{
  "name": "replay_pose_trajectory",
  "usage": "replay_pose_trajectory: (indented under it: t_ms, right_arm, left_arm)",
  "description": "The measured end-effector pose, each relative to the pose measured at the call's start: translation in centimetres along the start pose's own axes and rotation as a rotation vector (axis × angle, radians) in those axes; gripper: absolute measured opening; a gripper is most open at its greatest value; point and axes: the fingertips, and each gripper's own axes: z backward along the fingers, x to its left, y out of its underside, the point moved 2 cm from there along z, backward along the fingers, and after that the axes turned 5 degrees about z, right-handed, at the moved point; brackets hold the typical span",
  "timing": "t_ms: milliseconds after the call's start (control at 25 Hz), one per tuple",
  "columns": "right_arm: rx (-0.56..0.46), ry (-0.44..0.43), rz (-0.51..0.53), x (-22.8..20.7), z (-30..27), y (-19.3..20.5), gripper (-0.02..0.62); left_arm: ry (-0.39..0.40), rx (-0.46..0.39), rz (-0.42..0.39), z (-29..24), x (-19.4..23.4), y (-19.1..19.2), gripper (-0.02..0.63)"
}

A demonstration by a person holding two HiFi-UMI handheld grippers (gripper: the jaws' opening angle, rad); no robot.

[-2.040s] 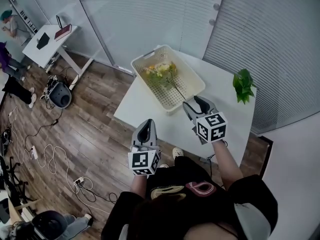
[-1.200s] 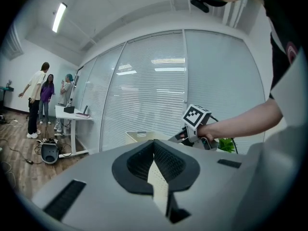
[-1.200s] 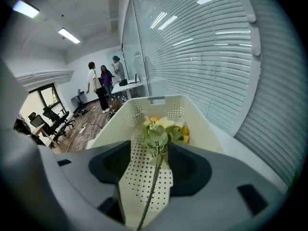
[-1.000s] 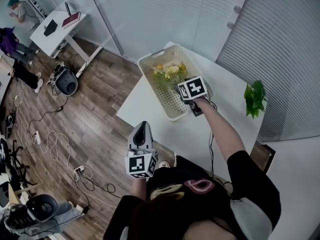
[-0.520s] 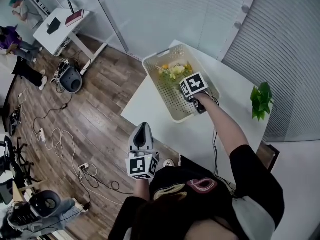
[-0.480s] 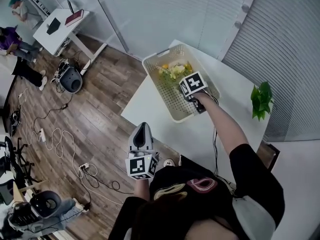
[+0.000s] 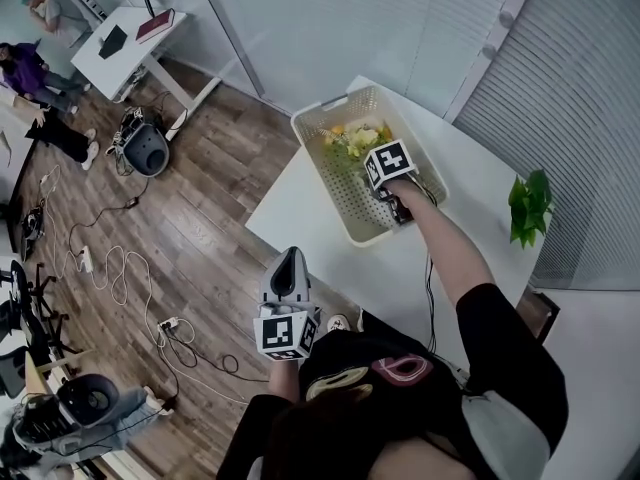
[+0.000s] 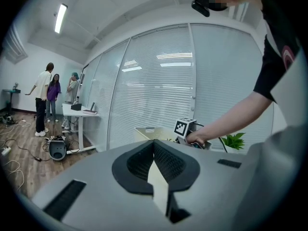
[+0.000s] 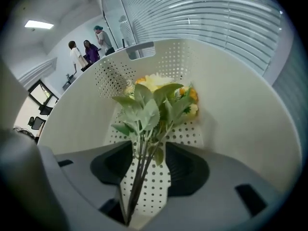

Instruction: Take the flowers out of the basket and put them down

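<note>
Flowers (image 9: 154, 100) are lying toward the far end of the basket (image 9: 231, 105), stems passing between the jaws of the right gripper (image 9: 148, 170), which are standing apart while just closing, risking thin stems slipping sideways unpinched; the left gripper (image 8: 156, 167) is idling closed.

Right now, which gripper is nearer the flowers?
Right: right gripper in the basket, its fingers have just been closing around stems of the flowers; left gripper off the table edge.

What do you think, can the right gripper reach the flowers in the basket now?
Probably yes: the right gripper is inside the basket, its jaws just closing with the flower stems between them, nothing blocking.
</note>
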Motion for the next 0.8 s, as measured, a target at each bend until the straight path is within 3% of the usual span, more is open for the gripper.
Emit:
replay_pose_trajectory:
  t_ms: [400,800]
  right_arm:
    - [0.013,0.050,0.048,-0.1,-0.5,-0.3,0.113]
    - [-0.035,0.082,0.038,-0.1,0.1,-1.1,0.064]
  left_arm:
    - [-0.013,0.037,0.003,-0.3,0.7,1.0,0.017]
    - [-0.029,0.042,0.023,0.6,1.2,1.4,0.017]
